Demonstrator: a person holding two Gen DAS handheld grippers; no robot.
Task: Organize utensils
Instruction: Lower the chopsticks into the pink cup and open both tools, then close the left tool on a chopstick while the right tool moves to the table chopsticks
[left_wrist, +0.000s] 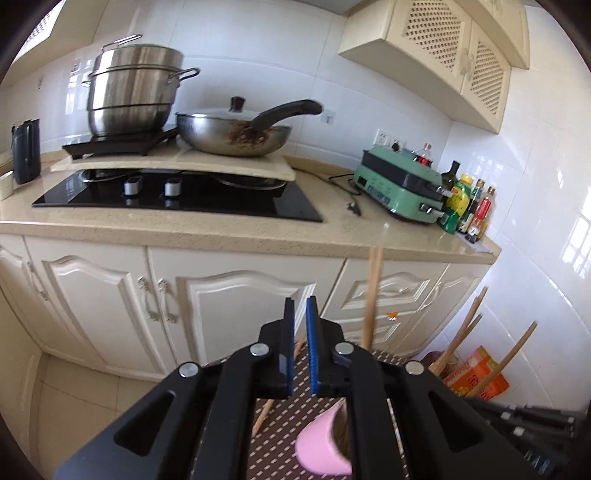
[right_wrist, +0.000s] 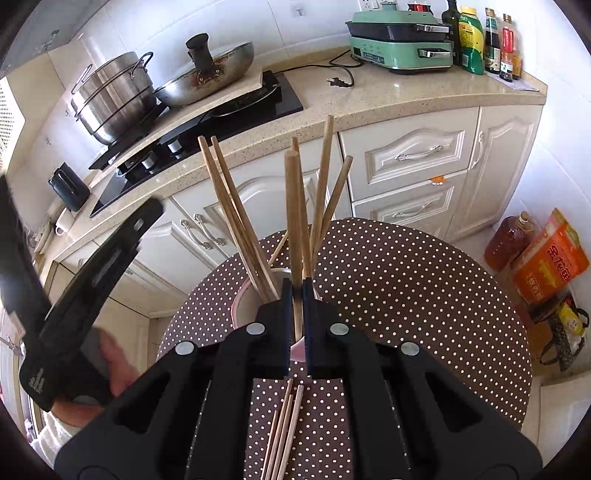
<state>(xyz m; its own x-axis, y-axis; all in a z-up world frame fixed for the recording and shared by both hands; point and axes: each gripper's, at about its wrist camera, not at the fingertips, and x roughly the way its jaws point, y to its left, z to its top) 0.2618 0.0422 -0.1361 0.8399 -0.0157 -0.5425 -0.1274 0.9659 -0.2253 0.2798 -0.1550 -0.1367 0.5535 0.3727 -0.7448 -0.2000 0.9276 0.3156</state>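
A pink holder cup (left_wrist: 325, 443) stands on the round dotted table (right_wrist: 406, 295); its rim also shows in the right wrist view (right_wrist: 240, 299). Several wooden chopsticks (right_wrist: 236, 214) stand in it, fanned out. My right gripper (right_wrist: 297, 291) is shut on one upright chopstick (right_wrist: 293, 221) above the cup. Several loose chopsticks (right_wrist: 284, 424) lie on the table under that gripper. My left gripper (left_wrist: 300, 306) is held up above the cup, jaws nearly closed with nothing between them; it shows at the left of the right wrist view (right_wrist: 110, 243).
A kitchen counter (left_wrist: 221, 229) runs behind the table, with a hob, a steel pot (left_wrist: 133, 88), a wok (left_wrist: 232, 136), a green grill (left_wrist: 402, 184) and sauce bottles (left_wrist: 469, 206). An oil bottle (right_wrist: 506, 240) and an orange box (right_wrist: 550, 262) sit on the floor at right.
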